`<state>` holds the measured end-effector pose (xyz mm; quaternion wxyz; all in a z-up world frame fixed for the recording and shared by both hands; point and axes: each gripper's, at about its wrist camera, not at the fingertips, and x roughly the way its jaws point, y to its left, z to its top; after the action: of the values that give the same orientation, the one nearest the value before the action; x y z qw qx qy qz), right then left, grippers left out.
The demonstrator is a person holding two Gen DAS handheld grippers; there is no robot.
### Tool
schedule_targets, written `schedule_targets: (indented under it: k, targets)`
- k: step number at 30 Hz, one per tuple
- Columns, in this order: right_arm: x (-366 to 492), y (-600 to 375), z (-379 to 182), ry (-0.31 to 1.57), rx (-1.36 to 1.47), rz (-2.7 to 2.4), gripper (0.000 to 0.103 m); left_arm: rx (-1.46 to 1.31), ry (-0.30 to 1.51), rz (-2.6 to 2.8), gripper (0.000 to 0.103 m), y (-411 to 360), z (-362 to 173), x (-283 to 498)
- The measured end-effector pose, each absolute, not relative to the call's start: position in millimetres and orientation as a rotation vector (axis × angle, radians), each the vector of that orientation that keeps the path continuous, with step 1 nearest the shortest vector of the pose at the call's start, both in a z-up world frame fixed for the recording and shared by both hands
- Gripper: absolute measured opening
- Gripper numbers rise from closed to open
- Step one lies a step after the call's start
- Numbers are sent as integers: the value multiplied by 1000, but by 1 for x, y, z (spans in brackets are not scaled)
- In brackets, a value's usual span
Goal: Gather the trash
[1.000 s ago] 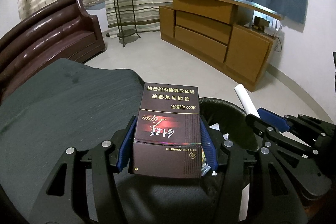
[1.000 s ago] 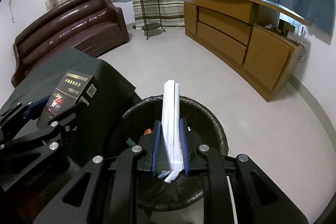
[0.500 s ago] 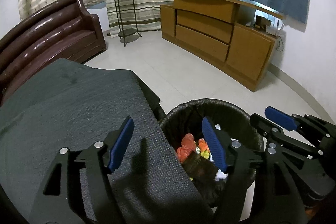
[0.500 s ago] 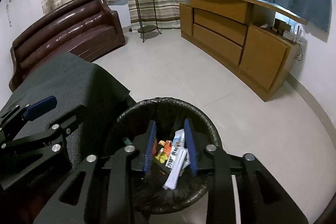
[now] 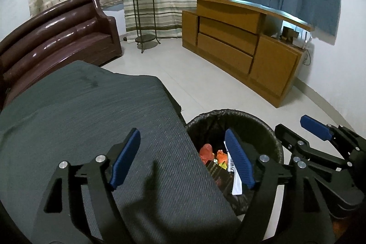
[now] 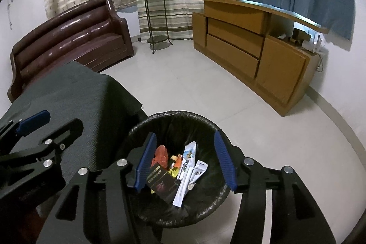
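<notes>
the left gripper [image 5: 183, 161] over the table [image 5: 80, 118] edge is opening with nothing in it. the right gripper [image 6: 185, 164] opens empty above the bin [image 6: 205, 209], where the cigarette box [image 6: 162, 184] and paper lie. drop looks done; next, fetch more trash.

Black skeletal left gripper [image 5: 183, 159] and right gripper [image 6: 186, 161], blue ribbed pads on fingers [image 5: 124, 159], silver screw heads
</notes>
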<state>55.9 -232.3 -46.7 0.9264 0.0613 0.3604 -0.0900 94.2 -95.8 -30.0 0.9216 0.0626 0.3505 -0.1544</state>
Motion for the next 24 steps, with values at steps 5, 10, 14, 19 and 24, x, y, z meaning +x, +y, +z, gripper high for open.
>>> schedule_targets:
  k: [5,10,14,19,24]
  targets:
    - [46,-224,-41,722,110,-179,54,117,709,-304,78,-82,-25,79]
    - [37,-218,-31,692,101,-168,56,106,696,-284,79,-67,-20,62]
    - [28,-210,-23,665,93,-154,58,92,683,-265,79,-57,-13,51]
    - [19,-201,-15,637,74,-133,62,77,657,-247,81,-46,-1,35]
    - [7,-196,-11,624,63,-126,62,67,630,-235,86,-38,10,19]
